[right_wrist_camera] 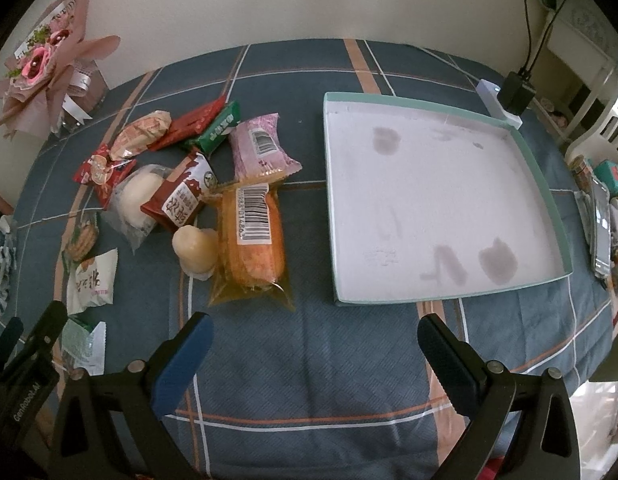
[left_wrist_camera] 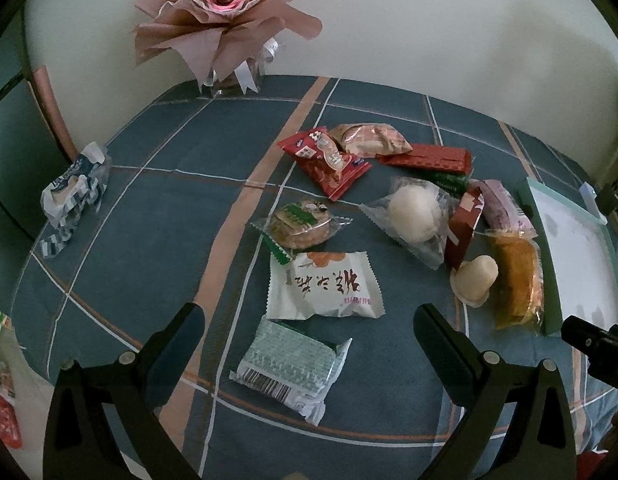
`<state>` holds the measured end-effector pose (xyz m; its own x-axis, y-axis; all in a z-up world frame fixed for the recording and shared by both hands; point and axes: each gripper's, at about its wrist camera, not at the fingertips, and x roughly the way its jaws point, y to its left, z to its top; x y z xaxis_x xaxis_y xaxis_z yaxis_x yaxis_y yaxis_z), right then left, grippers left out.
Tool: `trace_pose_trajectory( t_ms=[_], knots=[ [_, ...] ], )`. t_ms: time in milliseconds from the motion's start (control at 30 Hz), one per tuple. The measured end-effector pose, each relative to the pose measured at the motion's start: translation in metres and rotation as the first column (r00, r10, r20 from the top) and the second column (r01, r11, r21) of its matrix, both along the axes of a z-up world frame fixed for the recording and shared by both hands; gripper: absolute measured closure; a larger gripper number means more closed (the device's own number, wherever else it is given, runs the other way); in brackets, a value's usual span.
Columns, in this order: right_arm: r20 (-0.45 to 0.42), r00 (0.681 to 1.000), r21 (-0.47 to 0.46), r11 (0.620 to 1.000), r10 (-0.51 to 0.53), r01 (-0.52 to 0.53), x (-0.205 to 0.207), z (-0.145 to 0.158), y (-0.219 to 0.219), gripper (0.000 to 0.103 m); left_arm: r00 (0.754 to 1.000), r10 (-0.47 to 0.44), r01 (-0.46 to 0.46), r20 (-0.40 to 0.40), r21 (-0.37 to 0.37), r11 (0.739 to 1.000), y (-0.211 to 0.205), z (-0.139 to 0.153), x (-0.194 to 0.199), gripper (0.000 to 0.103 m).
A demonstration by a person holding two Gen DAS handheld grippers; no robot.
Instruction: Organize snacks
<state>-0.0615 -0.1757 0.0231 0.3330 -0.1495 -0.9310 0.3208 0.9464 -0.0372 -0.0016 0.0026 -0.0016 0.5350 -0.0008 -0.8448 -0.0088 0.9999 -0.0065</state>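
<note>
While both grippers hover with jaws wide apart – left gripper (left_wrist_camera: 309,320) above the green packet (left_wrist_camera: 291,364), right gripper (right_wrist_camera: 315,334) over bare cloth – nothing is held. Snacks (right_wrist_camera: 181,184) lie piled left of the tray (right_wrist_camera: 545,196), none in it.

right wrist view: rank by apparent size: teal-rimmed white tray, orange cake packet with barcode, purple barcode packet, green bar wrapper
1. Teal-rimmed white tray
2. Orange cake packet
3. Purple barcode packet
4. Green bar wrapper

The last two lie farther from the camera, so their true sizes are uncertain.
</note>
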Motion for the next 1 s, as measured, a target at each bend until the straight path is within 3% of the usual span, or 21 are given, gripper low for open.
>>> trace_pose_trajectory(
  t_ms=[233, 633, 733, 1000],
  knots=[
    [-0.001, 1.0, -0.002, 1.0, 0.0, 0.0, 0.001, 0.0, 0.0, 0.0, 1.0, -0.008, 0.008, -0.012, 0.035, 0.999, -0.002, -0.003, -0.001, 0.0],
    [0.0, 1.0, -0.007, 1.0, 0.006, -0.006, 0.003, 0.0, 0.0, 0.0, 0.999, 0.018, -0.017, -0.029, 0.02, 1.0, 0.007, -0.012, -0.001, 0.0],
    [0.039, 0.998, -0.007, 0.999, 0.043, -0.043, 0.009, 0.007, 0.002, 0.0, 0.999, 0.02, -0.02, -0.032, 0.024, 1.0, 0.01, -0.017, 0.0, 0.0],
    [0.116, 0.974, 0.095, 0.974, 0.194, -0.206, 0.039, 0.019, 0.024, 0.0, 0.994, -0.023, 0.023, -0.109, 0.002, 1.0, 0.011, -0.029, 0.004, 0.0]
  ],
)
